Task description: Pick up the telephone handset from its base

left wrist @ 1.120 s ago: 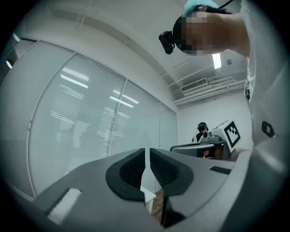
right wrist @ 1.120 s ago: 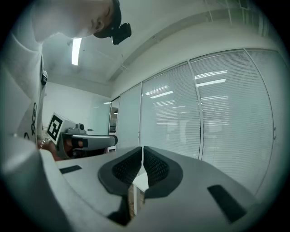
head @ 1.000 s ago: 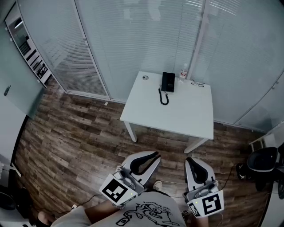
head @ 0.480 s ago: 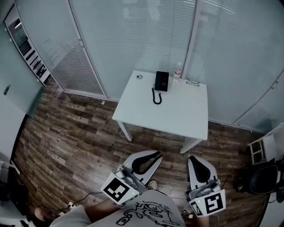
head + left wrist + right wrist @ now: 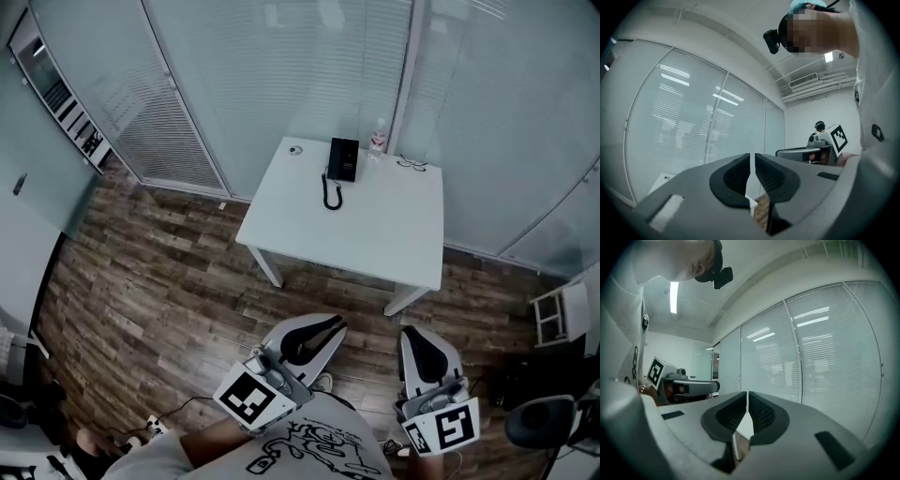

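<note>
Telephone handset (image 5: 337, 157) is shown seated on its base (image 5: 350, 160) at the tabletop's (image 5: 375, 234) far edge, untouched. Left gripper (image 5: 325, 328) and right gripper (image 5: 415, 338) are held well apart from it, fingers (image 5: 733, 177) pressed together and empty. Approach and grasp are yet to be done.

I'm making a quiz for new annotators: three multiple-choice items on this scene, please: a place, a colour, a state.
1. Where on the table does the telephone stand? A near edge; B far edge; C centre.
2. What colour is the table? A white; B black; C brown.
3. How do the left hand-held gripper's jaws stand? A wide apart; B half open; C shut, empty.
Answers: B, it sits at the edge farthest from the person; A, the top is plain white; C, its jaws meet with nothing between them.
</note>
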